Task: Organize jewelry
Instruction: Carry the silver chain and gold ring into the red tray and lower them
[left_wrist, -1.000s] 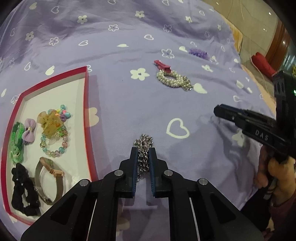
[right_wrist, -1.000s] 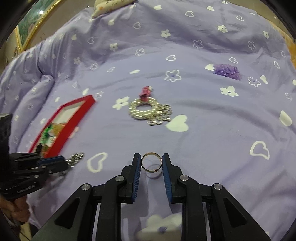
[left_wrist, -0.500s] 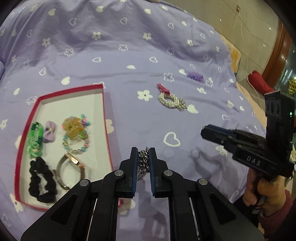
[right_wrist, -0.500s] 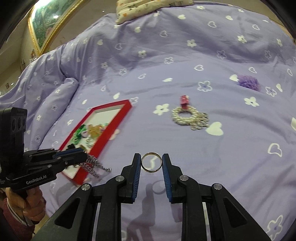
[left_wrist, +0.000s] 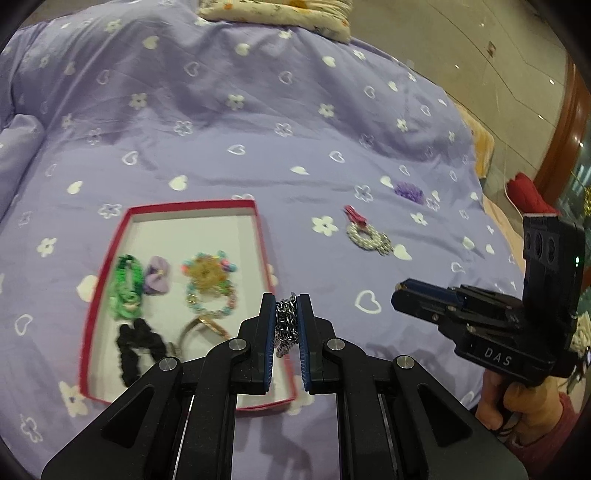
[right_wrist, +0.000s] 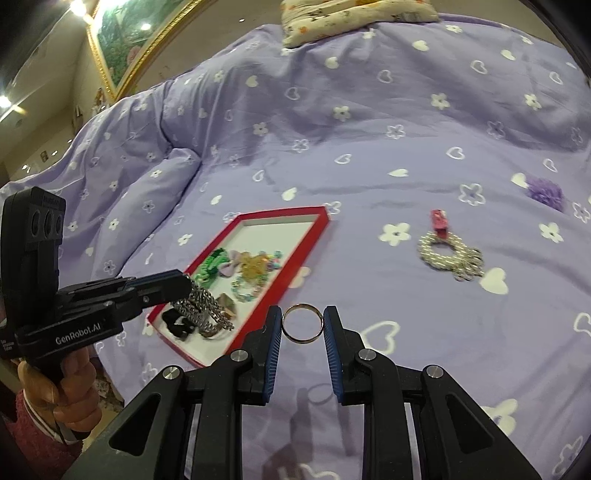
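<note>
While left jaws pinch the chain (left_wrist: 286, 325) above the tray (left_wrist: 258, 236), right jaws clamp the ring (right_wrist: 303, 324).

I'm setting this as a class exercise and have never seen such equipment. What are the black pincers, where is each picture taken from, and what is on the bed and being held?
A person holds two hand-operated grippers, each with a camera looking along its fingers. In the left view, the left gripper pinches a silver chain above the red tray, which holds hair ties and bracelets. In the right view, the right gripper grips a gold ring. A pearl bracelet with a pink clip lies on the purple bedspread.
</note>
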